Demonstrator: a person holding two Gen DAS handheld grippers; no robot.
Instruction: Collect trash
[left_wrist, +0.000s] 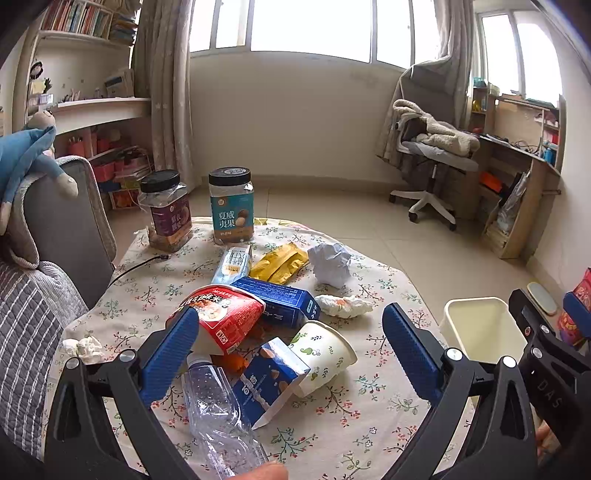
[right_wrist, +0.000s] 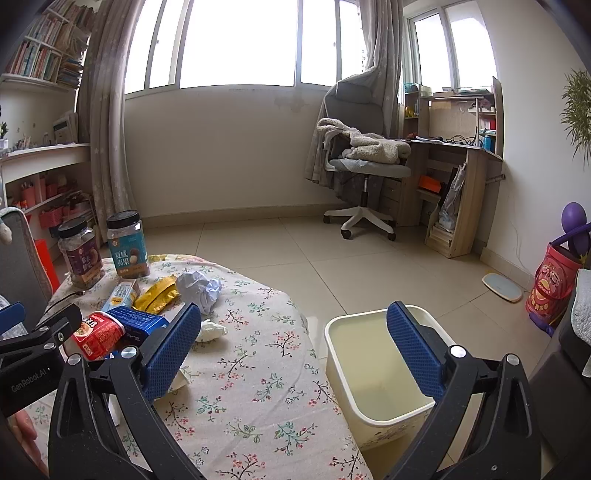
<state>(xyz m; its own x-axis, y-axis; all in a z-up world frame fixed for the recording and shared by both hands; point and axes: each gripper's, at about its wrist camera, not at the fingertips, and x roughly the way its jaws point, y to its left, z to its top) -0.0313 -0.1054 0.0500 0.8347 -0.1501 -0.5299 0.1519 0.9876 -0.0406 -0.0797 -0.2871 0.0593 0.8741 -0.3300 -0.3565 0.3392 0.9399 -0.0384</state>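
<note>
Both my left tongs (left_wrist: 291, 347) and right tongs (right_wrist: 295, 347) gape wide, gripping nothing. At my left tongs' 6 o'clock lies a crushed bottle (left_wrist: 218, 413); the bin (right_wrist: 369, 369) stands beyond the surface (right_wrist: 258, 387) at 3 o'clock.

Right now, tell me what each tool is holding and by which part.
Nothing is held. The left tool is open above the trash pile on the table; the right tool is open and holds nothing, by the table edge and the bin.
</note>
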